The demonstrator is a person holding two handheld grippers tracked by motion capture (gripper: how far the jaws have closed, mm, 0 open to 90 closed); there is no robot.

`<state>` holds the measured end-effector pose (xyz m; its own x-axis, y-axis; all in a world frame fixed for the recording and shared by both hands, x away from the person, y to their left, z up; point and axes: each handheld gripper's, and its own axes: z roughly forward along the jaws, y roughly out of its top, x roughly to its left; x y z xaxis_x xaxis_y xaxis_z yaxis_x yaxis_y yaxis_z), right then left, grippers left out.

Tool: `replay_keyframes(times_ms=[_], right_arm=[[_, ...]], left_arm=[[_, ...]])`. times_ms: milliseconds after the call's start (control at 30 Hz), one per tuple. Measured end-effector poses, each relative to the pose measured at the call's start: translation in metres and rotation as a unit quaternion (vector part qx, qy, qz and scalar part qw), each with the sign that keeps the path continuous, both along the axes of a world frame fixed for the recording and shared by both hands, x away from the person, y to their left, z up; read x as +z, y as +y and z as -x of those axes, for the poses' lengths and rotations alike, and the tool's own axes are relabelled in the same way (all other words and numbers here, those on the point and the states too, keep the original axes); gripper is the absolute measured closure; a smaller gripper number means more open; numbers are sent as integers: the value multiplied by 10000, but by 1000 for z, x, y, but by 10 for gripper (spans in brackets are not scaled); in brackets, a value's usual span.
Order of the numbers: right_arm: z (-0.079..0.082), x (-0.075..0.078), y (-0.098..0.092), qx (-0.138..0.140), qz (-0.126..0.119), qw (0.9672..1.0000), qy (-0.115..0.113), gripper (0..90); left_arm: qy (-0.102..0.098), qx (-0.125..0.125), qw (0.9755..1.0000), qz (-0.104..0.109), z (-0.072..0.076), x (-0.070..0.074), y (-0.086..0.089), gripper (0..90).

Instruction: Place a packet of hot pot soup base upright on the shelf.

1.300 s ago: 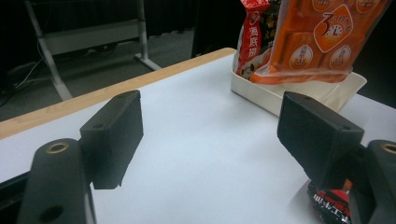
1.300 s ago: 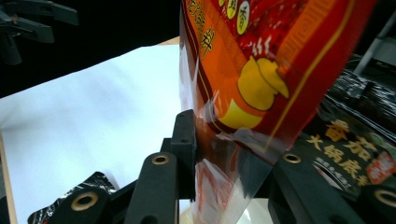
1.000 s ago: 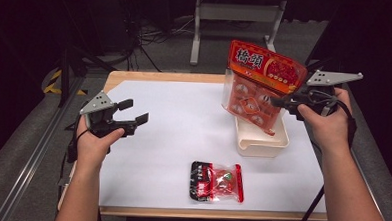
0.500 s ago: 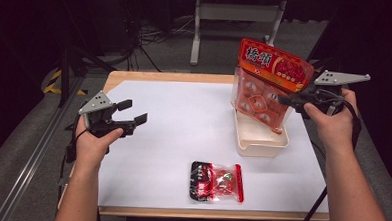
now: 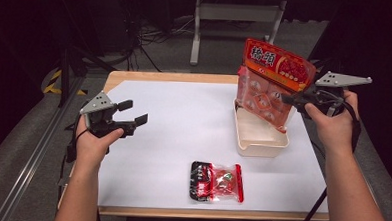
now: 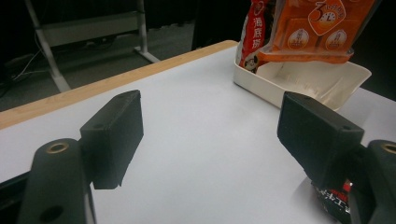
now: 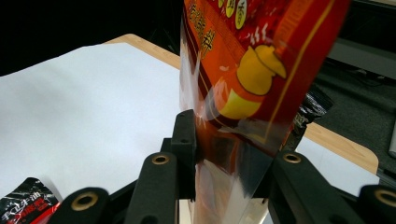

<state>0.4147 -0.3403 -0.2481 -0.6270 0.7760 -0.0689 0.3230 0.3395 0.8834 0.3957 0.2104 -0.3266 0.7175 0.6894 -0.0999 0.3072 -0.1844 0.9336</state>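
- A large orange snack bag (image 5: 273, 81) is being pinched at its edge between the jaws of the right gripper (image 5: 289, 99), at the right side of the table (image 5: 173, 119).
- The bag is being held upright and slightly tilted above a cream tray (image 5: 260, 136), with its lower end hanging over the tray's far part; whether the tray is being touched by it cannot be told.
- In the right gripper view, the bag's clear film (image 7: 224, 154) is being pressed on both sides by the black pads.
- The left gripper (image 5: 128, 115) is being held over the left part of the white sheet, well apart from the tray, with its jaws spread wide and nothing being gripped.
- In the left gripper view, bare sheet is lying between the two pads (image 6: 114, 133).
- A small red-and-black packet (image 5: 217, 181) is lying flat near the table's front edge, between the two forearms.
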Motion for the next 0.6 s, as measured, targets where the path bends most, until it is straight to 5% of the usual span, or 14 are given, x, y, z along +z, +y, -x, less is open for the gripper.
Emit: replay_keyframes(times_ms=[600], right_arm=[[-4, -18, -1, 72, -22, 10000, 8, 708]], left_arm=[[2, -26, 10000, -40, -1, -1, 0, 235]])
